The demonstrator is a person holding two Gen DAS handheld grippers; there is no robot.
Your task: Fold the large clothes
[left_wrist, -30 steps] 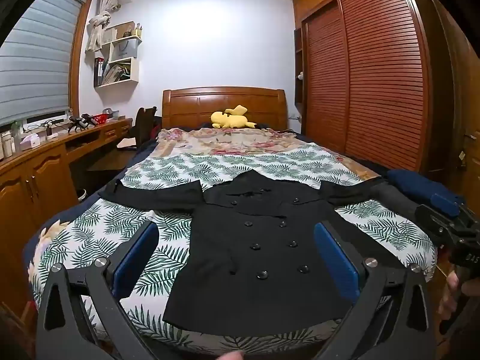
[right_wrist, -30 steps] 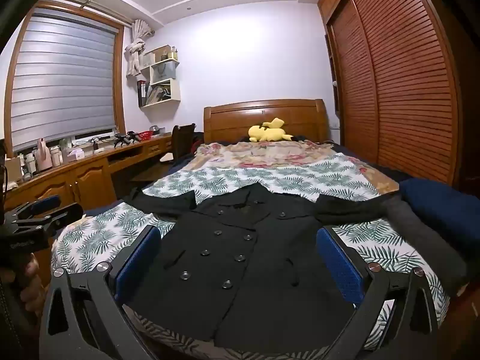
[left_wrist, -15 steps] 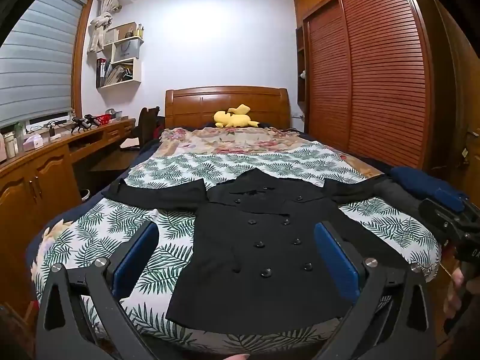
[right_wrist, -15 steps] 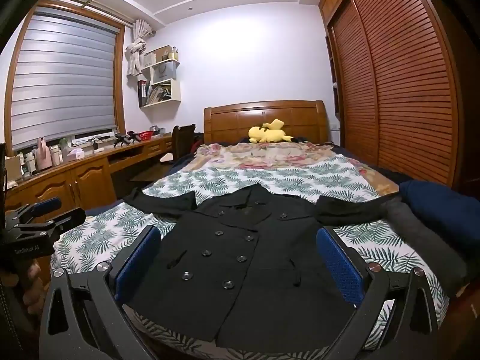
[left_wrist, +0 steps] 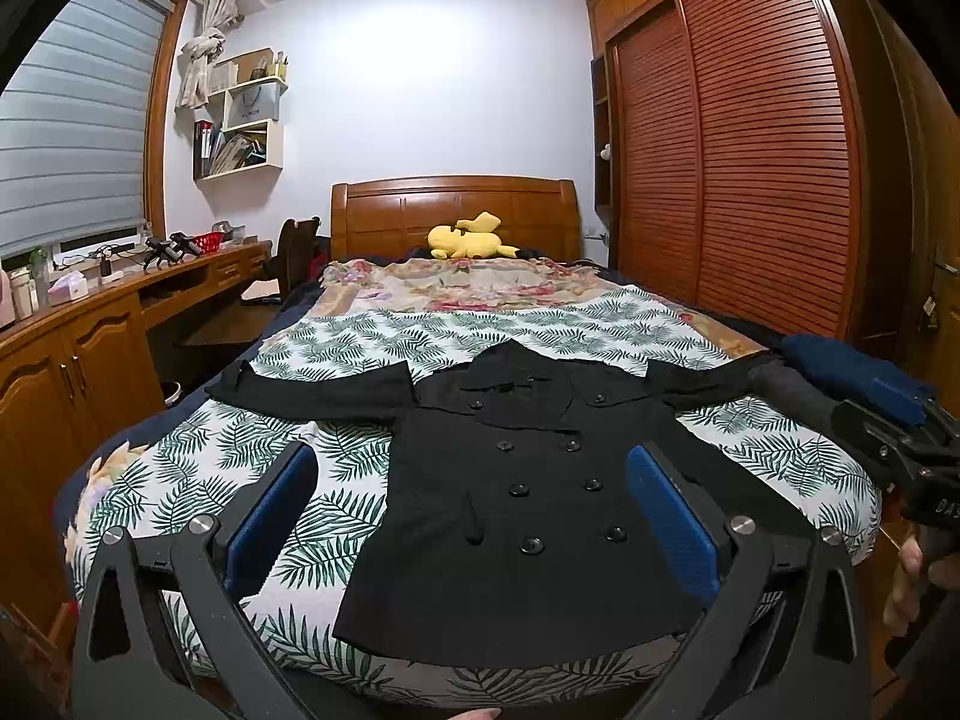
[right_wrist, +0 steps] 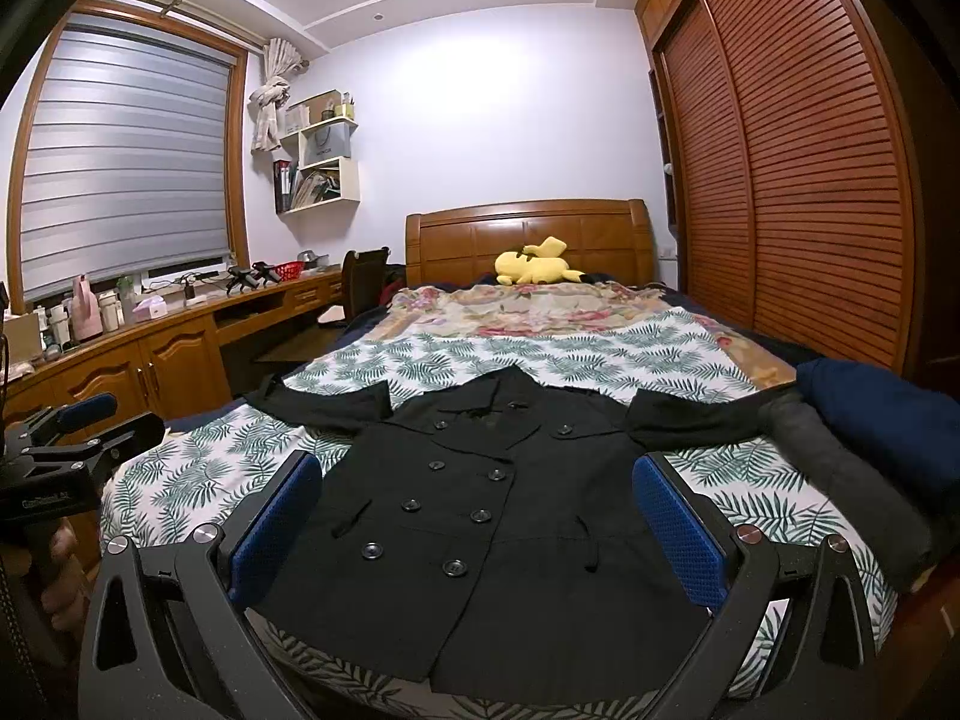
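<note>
A black double-breasted coat (left_wrist: 528,498) lies flat, front up, on the leaf-print bed cover, sleeves spread to both sides; it also shows in the right wrist view (right_wrist: 480,516). My left gripper (left_wrist: 471,516) is open and empty, held above the foot of the bed, over the coat's hem. My right gripper (right_wrist: 474,525) is open and empty, likewise above the hem. The right gripper shows at the right edge of the left wrist view (left_wrist: 900,450). The left gripper shows at the left edge of the right wrist view (right_wrist: 72,450).
Folded dark grey (right_wrist: 852,474) and navy (right_wrist: 888,414) clothes lie on the bed's right side. A yellow plush toy (left_wrist: 468,237) lies by the headboard. A wooden desk with cabinets (left_wrist: 72,348) runs along the left. A slatted wardrobe (left_wrist: 750,150) stands on the right.
Both views have shifted slightly; the coat sits a little farther right in the left wrist view. The grippers stay open and the coat has not moved.
</note>
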